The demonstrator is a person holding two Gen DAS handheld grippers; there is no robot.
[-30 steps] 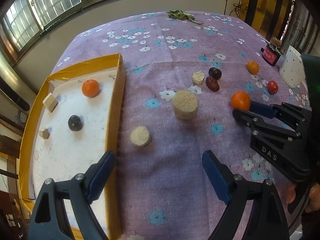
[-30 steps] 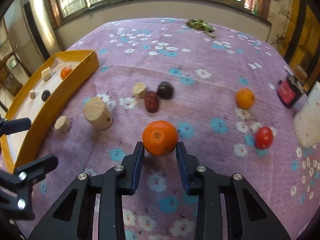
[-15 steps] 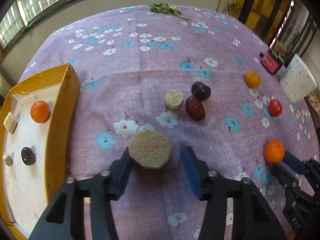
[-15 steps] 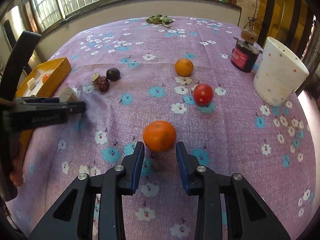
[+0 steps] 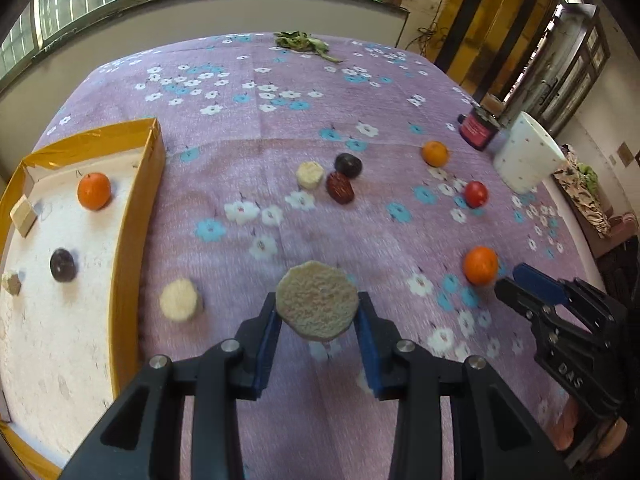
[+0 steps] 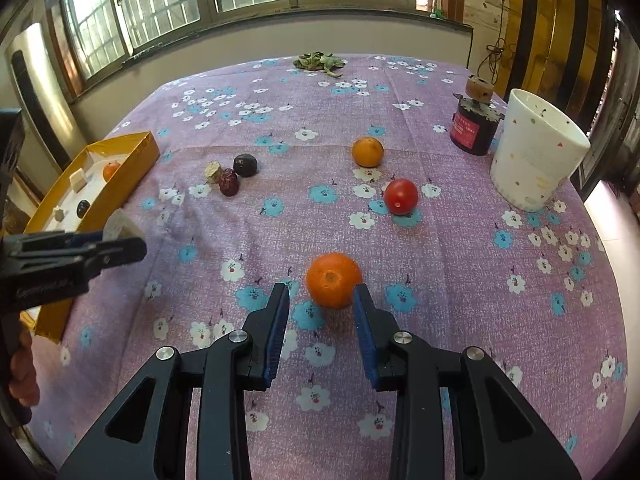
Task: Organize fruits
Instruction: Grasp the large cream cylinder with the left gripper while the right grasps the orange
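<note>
Windows ring a room whose tabletop point(image 5: 280, 136), under a purple flowered cloth, carries a shallow yellow-walled cardboard tray point(image 5: 136, 216) at the left edge, already holding an orange, a dark plum and pale blocks. Between the blue fingers point(image 5: 267, 344) of the left gripper point(image 5: 318, 340) sits a pale, rough-textured round disc point(image 5: 317, 300), flat face up and pressed from both sides, with the tray lying to the left of it and close by; that hand is the nearer one to the tray. Across the cloth, the right gripper point(image 6: 320, 324) has its fingers narrowly apart, the bright orange mandarin point(image 6: 334, 280) just beyond the tips and leaning on the right one, not clamped that I can see. A second ago the left fingers stood wide over bare cloth with the disc lying farther out; they have just been closing and now grip it.
</note>
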